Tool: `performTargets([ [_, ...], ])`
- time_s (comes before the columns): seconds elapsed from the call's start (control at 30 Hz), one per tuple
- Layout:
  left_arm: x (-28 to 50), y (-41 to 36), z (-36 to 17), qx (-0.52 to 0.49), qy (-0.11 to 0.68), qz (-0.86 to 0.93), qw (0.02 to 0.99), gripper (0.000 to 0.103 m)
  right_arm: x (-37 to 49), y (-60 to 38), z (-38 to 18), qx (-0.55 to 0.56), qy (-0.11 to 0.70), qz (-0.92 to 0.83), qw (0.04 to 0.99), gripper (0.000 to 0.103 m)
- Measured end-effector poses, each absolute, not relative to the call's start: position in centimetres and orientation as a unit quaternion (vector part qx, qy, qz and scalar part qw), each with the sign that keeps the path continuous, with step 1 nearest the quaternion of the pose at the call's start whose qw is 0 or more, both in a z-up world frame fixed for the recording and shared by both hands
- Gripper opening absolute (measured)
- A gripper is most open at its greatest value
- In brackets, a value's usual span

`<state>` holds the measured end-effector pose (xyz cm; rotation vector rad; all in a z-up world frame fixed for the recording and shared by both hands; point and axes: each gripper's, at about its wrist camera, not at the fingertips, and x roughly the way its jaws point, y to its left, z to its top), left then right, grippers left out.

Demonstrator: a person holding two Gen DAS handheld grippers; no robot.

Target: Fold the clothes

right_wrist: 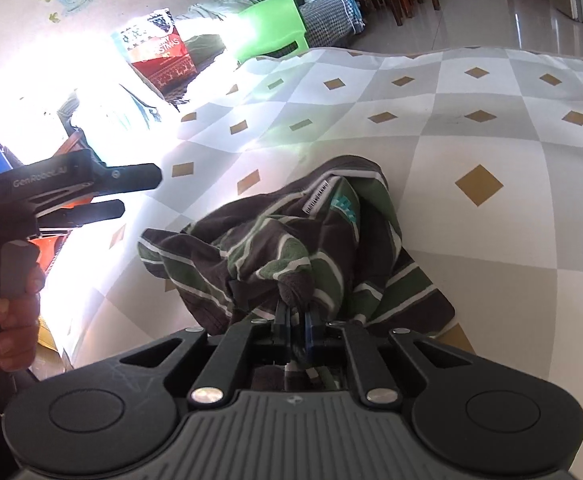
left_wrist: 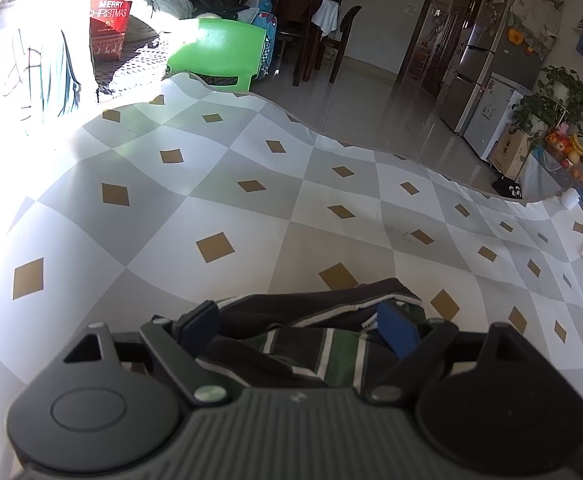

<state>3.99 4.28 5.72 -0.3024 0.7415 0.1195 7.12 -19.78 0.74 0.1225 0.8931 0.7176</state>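
Right wrist view: the right gripper [right_wrist: 296, 320] is clenched on a bunched fold of the striped shirt [right_wrist: 291, 248], which lies crumpled on the diamond-patterned tablecloth [right_wrist: 471, 120]. Only here is the left gripper [right_wrist: 141, 192] visible, jaws parted and holding nothing, off to the shirt's side. Lifting from this mid-garment pinch would likely leave the shirt twisted. Only the left wrist view shows the far refrigerator [left_wrist: 487, 68].

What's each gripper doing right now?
Left gripper: open, empty, above the striped shirt.
Right gripper: closed on a fold of the shirt.
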Motion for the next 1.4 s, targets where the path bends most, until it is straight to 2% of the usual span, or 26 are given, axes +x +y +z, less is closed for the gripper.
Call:
performTargets([
  [0.17, 3.8, 4.0, 6.6, -0.161, 0.356, 0.033, 0.92, 0.089, 5.1, -17.5, 2.4, 0.051, 0.401, 0.393, 0.826, 0.007],
  [0.43, 3.8, 1.7, 5.6, -0.149, 0.391, -0.039, 0.907, 0.096, 2.0, -12.9, -0.6, 0.011, 0.44, 0.445, 0.78, 0.007],
  [0.57, 4.4, 1.2, 2.6, -0.158, 0.438, -0.065, 0.883, 0.096, 1.7, -12.9, -1.4, 0.0, 0.455, 0.439, 0.775, 0.015],
  [0.6, 4.6, 1.1, 1.6, -0.156, 0.451, -0.061, 0.877, 0.096, 1.7, -13.2, -1.4, -0.002, 0.459, 0.433, 0.776, 0.019],
  [0.63, 4.8, 1.1, 0.6, -0.149, 0.466, -0.052, 0.871, 0.096, 1.9, -13.6, -1.4, -0.003, 0.462, 0.424, 0.779, 0.03],
  [0.67, 5.0, 1.1, -0.1, -0.141, 0.476, -0.044, 0.867, 0.096, 2.0, -14.0, -1.4, -0.003, 0.465, 0.415, 0.782, 0.035],
  [0.8, 5.2, 1.3, -2.4, -0.114, 0.51, -0.013, 0.853, 0.096, 2.6, -15.7, -1.2, -0.007, 0.476, 0.38, 0.793, 0.038],
  [1.1, 4.8, 1.6, -2.9, -0.08, 0.523, 0.015, 0.849, 0.096, 6.8, -20.4, -1.1, -0.041, 0.508, 0.283, 0.813, 0.043],
  [1.4, 4.9, 1.8, -3.8, -0.089, 0.53, 0.024, 0.843, 0.096, 10.6, -22.2, -4.0, 0.029, 0.561, 0.226, 0.796, 0.043],
])
